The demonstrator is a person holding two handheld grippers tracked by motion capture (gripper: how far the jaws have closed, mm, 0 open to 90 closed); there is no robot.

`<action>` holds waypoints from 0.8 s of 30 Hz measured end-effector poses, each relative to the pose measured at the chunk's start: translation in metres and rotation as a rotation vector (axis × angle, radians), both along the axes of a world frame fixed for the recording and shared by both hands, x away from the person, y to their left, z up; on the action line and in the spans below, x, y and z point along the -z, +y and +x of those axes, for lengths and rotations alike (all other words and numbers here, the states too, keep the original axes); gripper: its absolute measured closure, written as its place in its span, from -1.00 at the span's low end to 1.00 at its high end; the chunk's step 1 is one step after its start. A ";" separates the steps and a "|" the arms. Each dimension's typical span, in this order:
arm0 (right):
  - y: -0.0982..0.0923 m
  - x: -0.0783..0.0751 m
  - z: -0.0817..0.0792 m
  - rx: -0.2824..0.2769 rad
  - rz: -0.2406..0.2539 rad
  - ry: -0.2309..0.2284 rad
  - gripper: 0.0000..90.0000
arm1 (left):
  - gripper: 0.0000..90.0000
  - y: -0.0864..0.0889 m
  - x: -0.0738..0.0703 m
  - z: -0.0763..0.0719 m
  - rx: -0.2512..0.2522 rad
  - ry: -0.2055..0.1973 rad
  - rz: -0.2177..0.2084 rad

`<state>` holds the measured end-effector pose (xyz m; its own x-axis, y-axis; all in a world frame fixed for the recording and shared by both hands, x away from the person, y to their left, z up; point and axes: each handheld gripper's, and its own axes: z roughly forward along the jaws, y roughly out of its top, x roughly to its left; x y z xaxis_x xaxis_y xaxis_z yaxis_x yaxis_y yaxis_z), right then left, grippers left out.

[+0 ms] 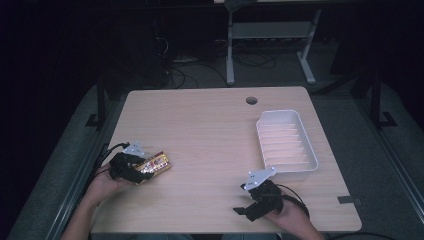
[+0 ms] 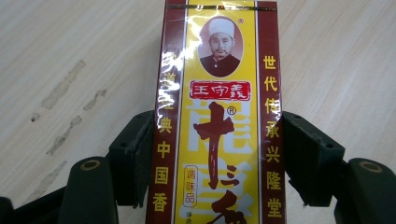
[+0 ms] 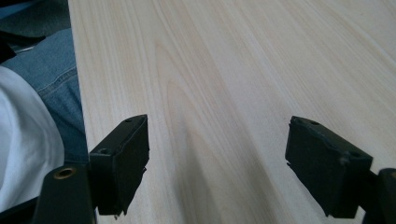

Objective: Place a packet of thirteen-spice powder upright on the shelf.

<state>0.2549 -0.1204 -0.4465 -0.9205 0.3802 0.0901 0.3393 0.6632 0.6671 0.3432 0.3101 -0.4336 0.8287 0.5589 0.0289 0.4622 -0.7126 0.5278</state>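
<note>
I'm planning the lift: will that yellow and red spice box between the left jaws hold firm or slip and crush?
The spice box has flat sides against both jaws of the left gripper, so it likely holds steady. Its glossy wrap may be slippery. It looks like thin card, so hard squeezing might dent it.

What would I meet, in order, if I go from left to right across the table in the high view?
Left gripper closed on the yellow and red seasoning box → bare wooden table → right gripper, jaws apart and holding nothing → white ribbed tray, empty, at the right.
</note>
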 end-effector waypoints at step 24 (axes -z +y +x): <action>0.003 -0.016 0.007 0.023 0.060 0.010 -0.56 | -0.29 -0.030 -0.034 -0.023 0.077 -0.081 -0.063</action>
<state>0.2615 -0.1179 -0.4304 -0.9103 0.3954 0.1229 0.3614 0.6140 0.7017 0.3205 0.2804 -0.3992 0.8656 0.4966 0.0642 0.3615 -0.7085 0.6060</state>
